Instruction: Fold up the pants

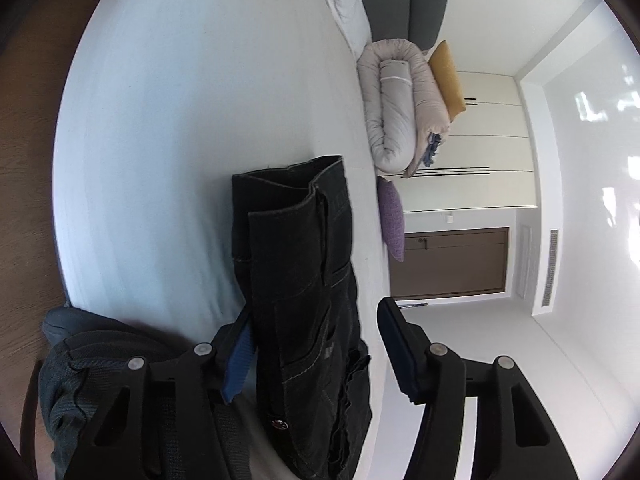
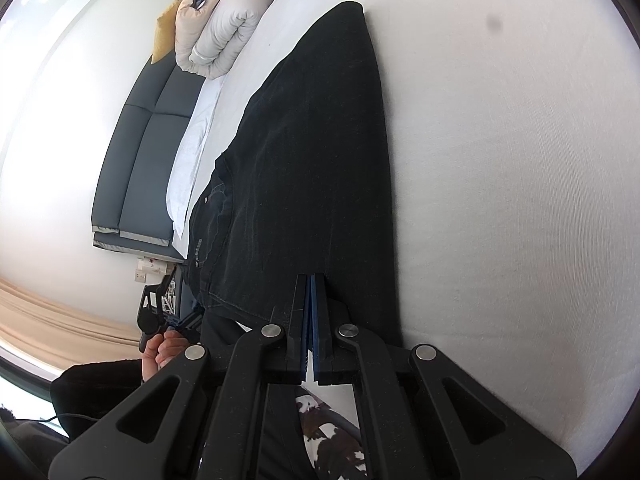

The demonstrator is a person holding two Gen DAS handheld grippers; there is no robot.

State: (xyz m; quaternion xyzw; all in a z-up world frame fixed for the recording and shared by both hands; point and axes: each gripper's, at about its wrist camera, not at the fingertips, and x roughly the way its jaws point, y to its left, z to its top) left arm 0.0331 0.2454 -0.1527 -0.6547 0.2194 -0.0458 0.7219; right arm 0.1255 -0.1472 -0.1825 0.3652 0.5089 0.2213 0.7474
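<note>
Black pants [image 2: 312, 160] lie stretched out on the white bed [image 2: 500, 160]. In the left wrist view the pants [image 1: 304, 280] show their waistband and pockets, and they pass between my open jaws. My left gripper [image 1: 316, 344] is open around the waist end. My right gripper [image 2: 311, 284] is shut, with its tips at the near edge of the pants; whether fabric is pinched between the pads I cannot tell. The left gripper [image 2: 154, 312] also shows in the right wrist view, held in a hand at the pants' waist.
A rolled duvet [image 1: 396, 112], a yellow pillow [image 1: 448, 76] and a purple pillow [image 1: 392, 220] lie along the bed's far side. A grey headboard [image 2: 140, 168] stands at one end. A dark garment [image 1: 80, 368] lies near the left gripper. Wardrobe doors [image 1: 492, 140] stand beyond.
</note>
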